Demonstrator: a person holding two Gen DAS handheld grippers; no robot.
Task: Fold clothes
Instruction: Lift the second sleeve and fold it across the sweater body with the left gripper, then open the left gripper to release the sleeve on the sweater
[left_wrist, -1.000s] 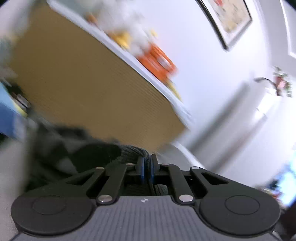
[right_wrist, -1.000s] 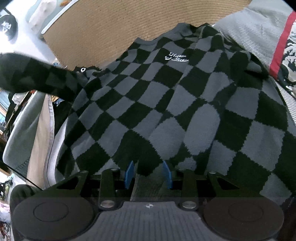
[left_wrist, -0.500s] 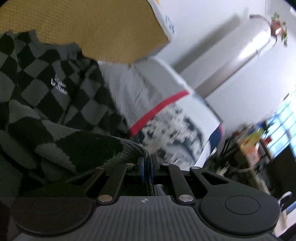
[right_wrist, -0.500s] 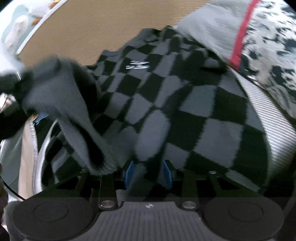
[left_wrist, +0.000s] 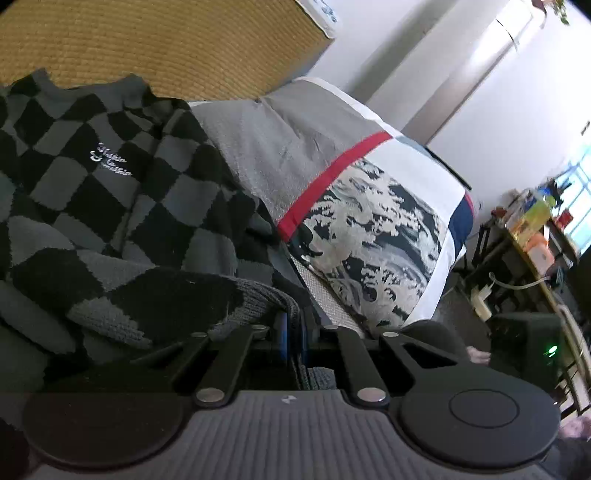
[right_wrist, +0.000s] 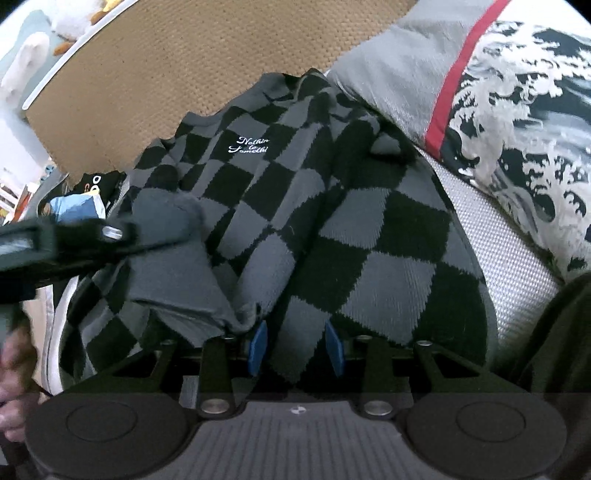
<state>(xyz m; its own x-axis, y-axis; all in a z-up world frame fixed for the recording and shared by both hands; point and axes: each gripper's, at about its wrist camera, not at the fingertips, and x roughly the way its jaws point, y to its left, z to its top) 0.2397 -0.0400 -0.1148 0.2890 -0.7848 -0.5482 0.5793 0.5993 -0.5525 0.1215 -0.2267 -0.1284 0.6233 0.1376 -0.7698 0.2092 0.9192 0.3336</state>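
Left gripper (left_wrist: 293, 338) is seen at bottom centre of its own frame, blue pads pressed together on a ribbed grey edge of the sweater (left_wrist: 110, 206); the knit fold is draped from the pads toward lower left. In the right wrist frame the same gripper (right_wrist: 122, 232) is seen at mid left, blurred, with a grey fold of knit hanging from it over the sweater (right_wrist: 332, 229).

Right gripper (right_wrist: 295, 345) is seen at bottom centre of its frame, blue pads (right_wrist: 257, 345) spread apart. A checkered fold of sweater is seen between them; contact with either pad cannot be told.

Sweater: black and grey check, white script on the chest, laid flat on a grey mattress (right_wrist: 517, 266). It fills the centre of the right frame and the left half of the left frame. Its collar is seen against a woven tan headboard (right_wrist: 184, 74) at top.

Pillow (left_wrist: 376, 236), grey with a red stripe and a wave print, is seen touching the sweater's edge, at centre right in the left frame and upper right (right_wrist: 498, 110) in the right frame.
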